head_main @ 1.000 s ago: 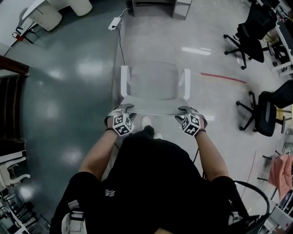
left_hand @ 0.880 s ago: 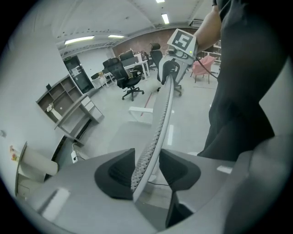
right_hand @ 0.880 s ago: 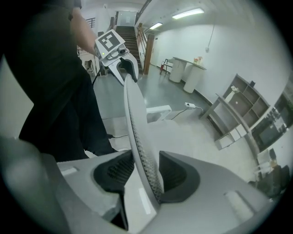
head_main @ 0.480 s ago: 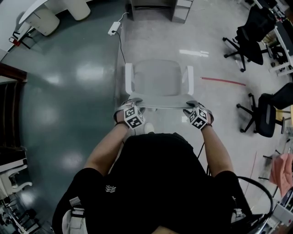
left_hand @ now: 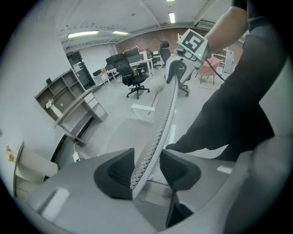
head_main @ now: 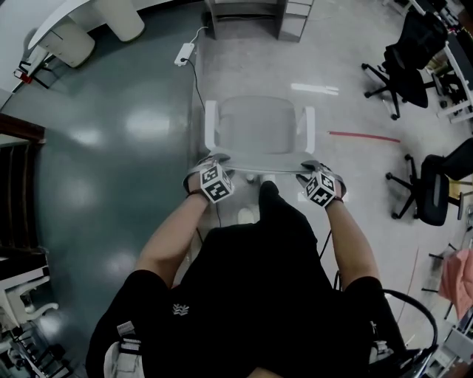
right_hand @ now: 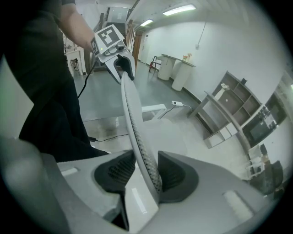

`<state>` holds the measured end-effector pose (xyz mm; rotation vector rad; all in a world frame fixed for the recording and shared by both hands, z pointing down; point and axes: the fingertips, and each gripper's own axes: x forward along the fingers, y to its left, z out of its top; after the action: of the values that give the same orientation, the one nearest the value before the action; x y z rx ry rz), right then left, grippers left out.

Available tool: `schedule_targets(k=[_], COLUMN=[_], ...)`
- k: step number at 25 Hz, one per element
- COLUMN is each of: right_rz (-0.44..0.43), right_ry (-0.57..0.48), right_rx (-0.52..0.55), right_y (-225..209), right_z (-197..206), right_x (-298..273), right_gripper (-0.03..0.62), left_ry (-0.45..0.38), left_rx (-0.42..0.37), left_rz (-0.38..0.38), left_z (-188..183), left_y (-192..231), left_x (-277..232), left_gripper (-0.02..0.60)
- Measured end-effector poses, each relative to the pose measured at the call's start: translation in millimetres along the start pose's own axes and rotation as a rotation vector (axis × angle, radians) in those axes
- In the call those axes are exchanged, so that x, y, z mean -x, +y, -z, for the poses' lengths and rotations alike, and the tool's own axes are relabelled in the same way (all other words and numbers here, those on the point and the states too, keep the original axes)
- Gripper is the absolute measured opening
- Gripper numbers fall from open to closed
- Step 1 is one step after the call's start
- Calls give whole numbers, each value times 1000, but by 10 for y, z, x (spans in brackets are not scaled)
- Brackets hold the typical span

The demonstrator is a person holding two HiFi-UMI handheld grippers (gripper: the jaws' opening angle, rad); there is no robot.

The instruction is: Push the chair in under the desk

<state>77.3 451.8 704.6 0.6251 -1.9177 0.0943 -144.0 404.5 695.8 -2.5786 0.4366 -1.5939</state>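
A white mesh-backed chair (head_main: 259,125) with two armrests stands on the floor in front of me, facing away. Both grippers hold the top edge of its backrest (head_main: 262,164). My left gripper (head_main: 214,162) sits at the left end of that edge, and its pads (left_hand: 114,173) have the mesh rim (left_hand: 153,141) between them. My right gripper (head_main: 310,167) sits at the right end. Its jaws are closing, with the rim (right_hand: 137,137) between the pads (right_hand: 176,176). Each gripper view shows the other gripper at the far end of the rim. One of the person's dark shoes (head_main: 267,190) reaches under the backrest.
A grey shelf and desk unit (head_main: 247,11) stands ahead past the chair. A white power strip (head_main: 183,53) and its cable (head_main: 196,81) lie on the floor at left. Black office chairs (head_main: 410,44) (head_main: 432,188) stand at right, and a red strip (head_main: 362,136) marks the floor.
The chair and both grippers have moved forward, away from me and toward the shelf unit. The person has stepped after it, with one foot now under the backrest.
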Motion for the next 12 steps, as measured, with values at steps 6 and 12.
schedule_targets(k=[6,12], right_rz=[6,-11], right_ry=[-11,-7], right_rx=[1,14], right_y=[-482,-1127], right_z=[-151,-341], right_x=[-207,-474], right_gripper=[155,152], left_ry=[-8,16], left_rx=[12,29], left_rz=[-15,-15], left_z=[-70,-173], left_y=[526,1199], left_x=[-182,-416], left_gripper=[184,184])
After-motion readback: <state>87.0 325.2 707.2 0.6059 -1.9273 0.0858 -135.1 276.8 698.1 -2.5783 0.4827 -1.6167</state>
